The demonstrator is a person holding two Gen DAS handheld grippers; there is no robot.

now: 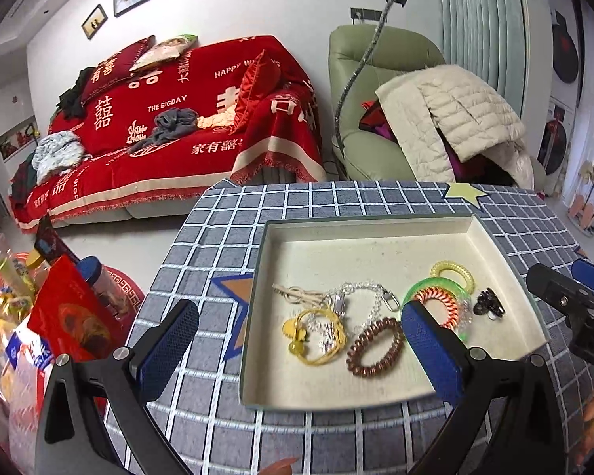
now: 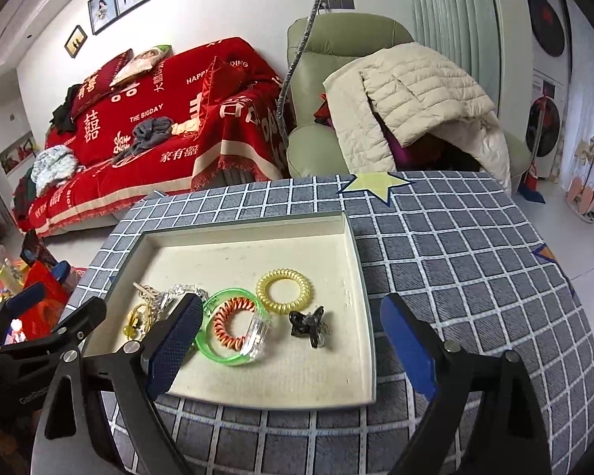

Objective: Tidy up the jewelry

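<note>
Where red sofa [image 1: 170, 118] backs checked tablecloth [image 2: 475, 245].

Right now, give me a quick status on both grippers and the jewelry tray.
Left gripper open, empty. Right gripper open, empty. Jewelry all lying in tray, green bangle ringing orange coil tie. Nothing blocking.
</note>
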